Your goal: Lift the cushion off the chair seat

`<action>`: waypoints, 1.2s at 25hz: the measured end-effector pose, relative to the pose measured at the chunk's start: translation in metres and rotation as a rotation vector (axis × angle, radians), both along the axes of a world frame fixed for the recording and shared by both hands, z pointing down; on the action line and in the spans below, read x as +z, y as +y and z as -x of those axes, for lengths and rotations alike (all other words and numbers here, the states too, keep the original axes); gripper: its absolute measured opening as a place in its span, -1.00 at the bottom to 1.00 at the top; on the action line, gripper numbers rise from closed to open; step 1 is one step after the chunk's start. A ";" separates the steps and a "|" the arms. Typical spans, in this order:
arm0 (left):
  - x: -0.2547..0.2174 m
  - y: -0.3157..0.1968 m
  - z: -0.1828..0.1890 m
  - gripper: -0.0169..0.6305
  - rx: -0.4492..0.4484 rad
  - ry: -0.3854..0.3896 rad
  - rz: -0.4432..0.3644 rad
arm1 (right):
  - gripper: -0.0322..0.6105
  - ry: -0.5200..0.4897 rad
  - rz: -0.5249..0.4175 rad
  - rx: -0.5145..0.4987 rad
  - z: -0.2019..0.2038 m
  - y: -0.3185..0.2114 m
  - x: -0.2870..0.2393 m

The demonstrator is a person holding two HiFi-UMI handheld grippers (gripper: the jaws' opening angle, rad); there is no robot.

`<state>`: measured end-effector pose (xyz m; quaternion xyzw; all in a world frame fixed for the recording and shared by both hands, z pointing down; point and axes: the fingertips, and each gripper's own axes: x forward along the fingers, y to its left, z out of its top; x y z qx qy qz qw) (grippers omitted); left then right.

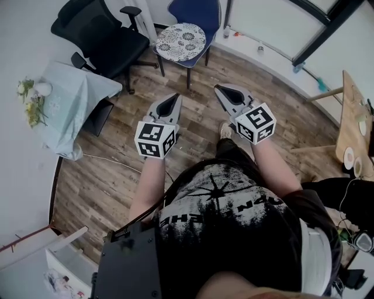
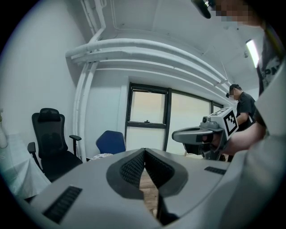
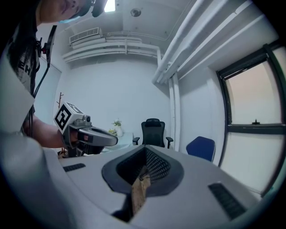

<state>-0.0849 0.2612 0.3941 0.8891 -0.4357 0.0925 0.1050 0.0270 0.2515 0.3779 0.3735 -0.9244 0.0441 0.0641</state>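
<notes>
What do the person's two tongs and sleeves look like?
The left tongs and right tongs are light grey wedges with black ribbed pads. Each carries a white cube with black square markers. The person wears a short-sleeved black printed T-shirt.

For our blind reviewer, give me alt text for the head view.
A person holds out the left claw and right claw, both shut and empty, over a wood floor, short of the blue chair ahead, where a patterned cushion lies on its seat. A black chair stands left of it.
</notes>
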 end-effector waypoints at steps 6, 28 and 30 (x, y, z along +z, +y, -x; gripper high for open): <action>0.012 -0.021 -0.001 -0.91 -0.016 -0.009 0.020 | -0.84 -0.021 0.043 0.001 -0.006 -0.024 0.013; 0.020 -0.158 -0.021 -0.91 -0.137 -0.017 0.063 | -0.84 -0.008 0.065 -0.140 -0.016 -0.169 0.017; 0.020 -0.172 -0.025 -0.91 -0.147 -0.017 0.063 | -0.84 -0.010 0.063 -0.152 -0.019 -0.183 0.017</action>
